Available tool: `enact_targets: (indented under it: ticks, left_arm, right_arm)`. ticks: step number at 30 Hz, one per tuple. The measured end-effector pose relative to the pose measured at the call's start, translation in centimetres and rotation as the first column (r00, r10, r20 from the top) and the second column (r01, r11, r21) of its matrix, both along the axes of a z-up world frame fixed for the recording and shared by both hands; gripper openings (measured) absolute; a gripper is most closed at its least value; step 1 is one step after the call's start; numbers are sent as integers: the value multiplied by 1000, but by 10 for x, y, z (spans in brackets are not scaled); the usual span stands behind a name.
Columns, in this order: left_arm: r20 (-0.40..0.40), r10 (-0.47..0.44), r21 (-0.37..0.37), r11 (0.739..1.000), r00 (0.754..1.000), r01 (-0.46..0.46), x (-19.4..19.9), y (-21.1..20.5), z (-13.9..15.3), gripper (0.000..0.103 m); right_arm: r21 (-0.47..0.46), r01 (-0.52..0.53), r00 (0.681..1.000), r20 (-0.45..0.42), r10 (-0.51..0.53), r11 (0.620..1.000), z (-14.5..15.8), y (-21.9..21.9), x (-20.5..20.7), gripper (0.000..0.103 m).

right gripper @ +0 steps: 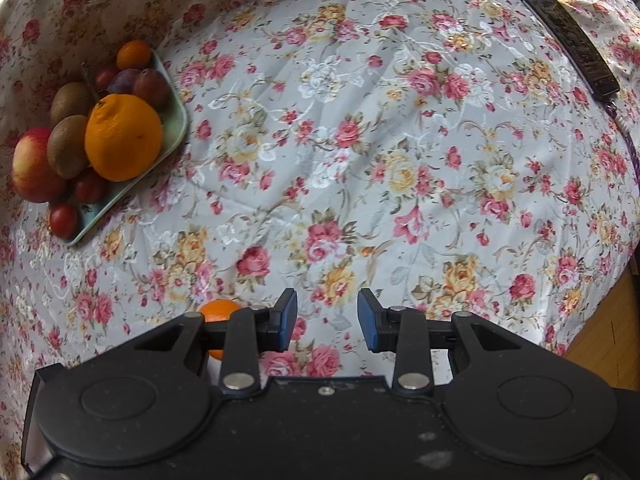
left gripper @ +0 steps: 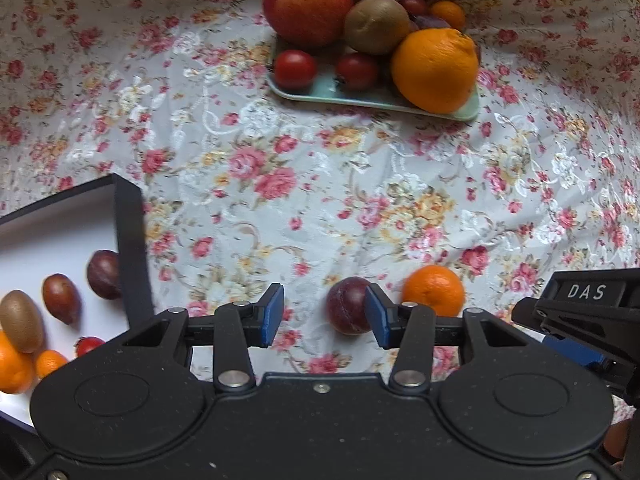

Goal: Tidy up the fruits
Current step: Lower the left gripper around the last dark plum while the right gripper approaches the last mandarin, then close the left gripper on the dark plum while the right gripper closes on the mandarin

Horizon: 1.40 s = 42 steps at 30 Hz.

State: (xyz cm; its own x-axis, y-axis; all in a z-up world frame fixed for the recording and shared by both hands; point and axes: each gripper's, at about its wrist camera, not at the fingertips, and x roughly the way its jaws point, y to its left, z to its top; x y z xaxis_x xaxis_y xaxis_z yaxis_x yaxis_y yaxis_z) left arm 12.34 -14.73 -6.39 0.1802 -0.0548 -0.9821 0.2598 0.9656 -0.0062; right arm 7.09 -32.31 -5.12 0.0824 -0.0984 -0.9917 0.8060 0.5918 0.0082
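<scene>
Left gripper (left gripper: 324, 314) hangs low over the flowered cloth (left gripper: 320, 184) with its blue pads spread wide. Between them lies a dark red plum (left gripper: 347, 306), close against the right pad and apart from the left one, so nothing is gripped. Just to the right of this plum sits a small mandarin (left gripper: 433, 290). To the left of the gripper stands a white box with dark walls (left gripper: 128, 240); inside it I see two plums, a kiwi, small oranges and a red tomato. Far ahead is a pale green tray (left gripper: 360, 98) with an apple (left gripper: 307, 6), two kiwis, a big orange (left gripper: 435, 70), small tomatoes and more fruit behind.

At the right edge of the left view appears the other tool, with the white letters "DAS" on it.

Right gripper (right gripper: 327, 322) also has its pads apart and holds nothing. The mandarin (right gripper: 219, 314) lies just behind its left finger. Far ahead to the right lies a long dark bar (right gripper: 570, 42); its writing is too small to read.
</scene>
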Motion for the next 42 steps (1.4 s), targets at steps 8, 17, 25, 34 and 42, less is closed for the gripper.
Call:
enact_targets:
  ticks: [8, 17, 25, 34, 42]
  left_arm:
    - [18, 50, 62, 997, 999, -51, 10, 27, 0, 50]
    - [18, 103, 9, 995, 995, -103, 18, 53, 11, 50]
    - [5, 126, -15, 992, 992, -126, 22, 67, 13, 50]
    - [2, 121, -27, 992, 993, -121, 23, 68, 16, 50]
    - [-4, 112, -31, 993, 994, -112, 21, 63, 15, 50]
  right_arm:
    - [38, -38, 998, 54, 36, 999, 0, 16, 9, 36]
    - [40, -57, 996, 65, 54, 998, -9, 33, 17, 36]
    - [83, -48, 996, 80, 42, 995, -11, 37, 23, 36]
    - [105, -56, 998, 28, 53, 993, -30, 50, 26, 37]
    - [109, -25, 998, 56, 19, 994, -32, 48, 27, 37]
